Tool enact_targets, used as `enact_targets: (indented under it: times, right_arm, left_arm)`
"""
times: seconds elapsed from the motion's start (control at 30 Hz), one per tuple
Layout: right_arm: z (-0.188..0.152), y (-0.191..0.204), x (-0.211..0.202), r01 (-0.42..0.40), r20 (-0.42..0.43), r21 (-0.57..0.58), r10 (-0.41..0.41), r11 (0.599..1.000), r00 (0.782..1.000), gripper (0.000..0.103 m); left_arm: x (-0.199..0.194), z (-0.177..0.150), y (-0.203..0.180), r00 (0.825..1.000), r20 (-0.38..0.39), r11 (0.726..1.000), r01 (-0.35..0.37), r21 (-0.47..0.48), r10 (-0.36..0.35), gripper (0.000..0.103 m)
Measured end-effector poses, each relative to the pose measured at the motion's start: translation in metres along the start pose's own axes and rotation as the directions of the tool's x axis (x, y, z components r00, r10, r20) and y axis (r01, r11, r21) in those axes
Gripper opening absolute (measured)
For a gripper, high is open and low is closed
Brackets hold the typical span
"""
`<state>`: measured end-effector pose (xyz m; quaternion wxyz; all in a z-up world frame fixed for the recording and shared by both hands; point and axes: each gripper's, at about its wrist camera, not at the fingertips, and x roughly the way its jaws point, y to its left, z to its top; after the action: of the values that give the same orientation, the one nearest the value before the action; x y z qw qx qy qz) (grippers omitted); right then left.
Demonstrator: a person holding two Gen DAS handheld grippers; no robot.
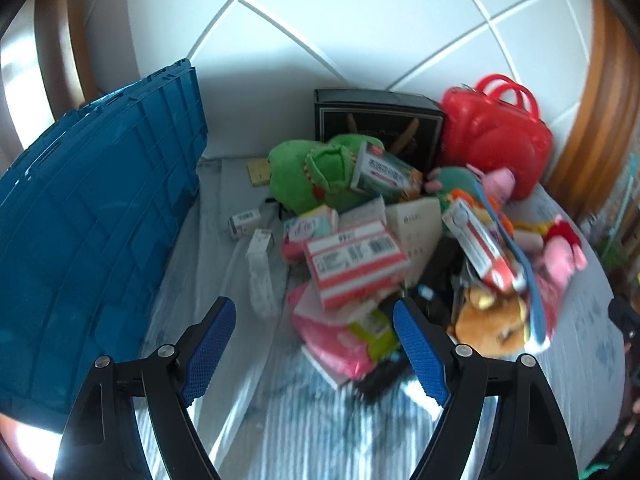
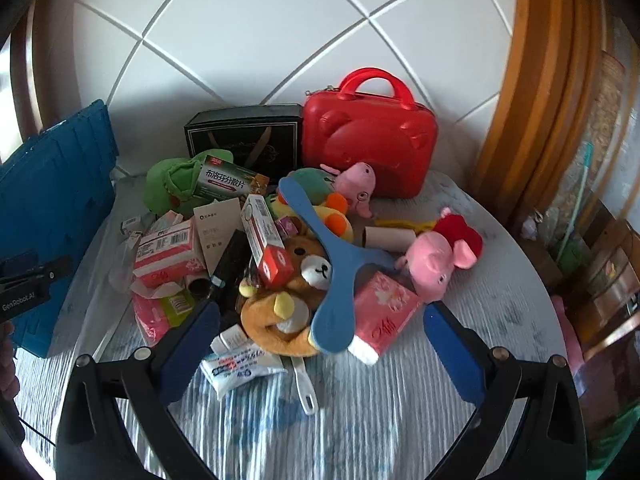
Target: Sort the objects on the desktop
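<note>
A heap of mixed objects lies on a round table (image 2: 500,280) with a striped cloth. It holds medicine boxes such as a red-and-white one (image 1: 354,264) (image 2: 166,250), a green plush (image 1: 304,168) (image 2: 172,186), a brown bear plush (image 2: 288,300), a blue boomerang-shaped toy (image 2: 340,280), a pink tissue pack (image 2: 386,312) and a pink pig plush (image 2: 436,256). My left gripper (image 1: 316,344) hovers open just before the pile's near left edge, nothing between its fingers. My right gripper (image 2: 320,340) is open too, its fingers either side of the bear and tissue pack.
A blue plastic crate (image 1: 92,232) (image 2: 52,200) stands at the table's left. A black box (image 2: 244,136) and a red case (image 2: 368,132) stand against the tiled wall behind the heap. Wooden furniture (image 2: 600,280) is off the right edge. The other gripper's body (image 2: 28,280) shows at left.
</note>
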<state>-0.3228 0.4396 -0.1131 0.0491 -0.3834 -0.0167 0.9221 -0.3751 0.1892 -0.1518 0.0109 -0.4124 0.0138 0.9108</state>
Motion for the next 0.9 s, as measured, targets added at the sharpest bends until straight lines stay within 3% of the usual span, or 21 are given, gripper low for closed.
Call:
enact_targets:
  times: [0.17, 0.27, 0.43, 0.57, 0.67, 0.7, 0.77, 0.8, 0.83, 0.9]
  right_arm:
    - [0.05, -0.011, 0.066, -0.081, 0.006, -0.024, 0.081, 0.996, 0.997, 0.103]
    - [0.078, -0.014, 0.117, -0.122, -0.034, -0.011, 0.122, 0.992, 0.992, 0.103]
    - [0.125, -0.016, 0.213, -0.146, -0.118, 0.014, 0.147, 0.989, 0.982, 0.103]
    - [0.145, -0.011, 0.272, -0.163, -0.191, 0.018, 0.163, 0.986, 0.968, 0.103]
    - [0.143, -0.003, 0.317, -0.169, -0.267, 0.005, 0.164, 0.986, 0.95, 0.103]
    - [0.136, 0.001, 0.336, -0.161, -0.305, 0.001, 0.153, 0.987, 0.94, 0.103]
    - [0.122, 0.006, 0.36, -0.164, -0.363, 0.001, 0.153, 0.986, 0.919, 0.103]
    - [0.114, 0.007, 0.369, -0.191, -0.381, 0.025, 0.186, 0.981, 0.906, 0.103]
    - [0.112, 0.005, 0.368, -0.209, -0.385, 0.058, 0.215, 0.976, 0.898, 0.103]
    - [0.109, 0.009, 0.36, -0.204, -0.389, 0.027, 0.198, 0.979, 0.899, 0.103]
  left_arm:
    - [0.043, 0.041, -0.027, 0.998, 0.019, 0.998, -0.051, -0.021, 0.052, 0.082]
    - [0.086, 0.069, -0.043, 0.999, -0.015, 0.999, -0.046, 0.003, 0.046, 0.082]
    - [0.162, 0.114, -0.059, 0.992, -0.033, 0.992, -0.117, 0.044, 0.118, 0.082]
    - [0.221, 0.148, -0.068, 0.994, -0.061, 0.996, -0.087, 0.036, 0.089, 0.082]
    - [0.267, 0.144, -0.085, 0.982, -0.154, 0.991, -0.094, 0.1, 0.109, 0.079]
    - [0.289, 0.132, -0.092, 0.964, -0.241, 0.987, -0.084, 0.137, 0.115, 0.076]
    - [0.307, 0.116, -0.091, 0.945, -0.324, 0.997, -0.005, 0.077, 0.03, 0.073]
    - [0.319, 0.107, -0.084, 0.913, -0.408, 1.0, 0.004, 0.004, -0.003, 0.07]
    - [0.322, 0.102, -0.08, 0.901, -0.433, 1.0, 0.014, -0.019, -0.021, 0.064]
    - [0.308, 0.093, -0.081, 0.918, -0.395, 0.999, -0.016, 0.045, 0.033, 0.062]
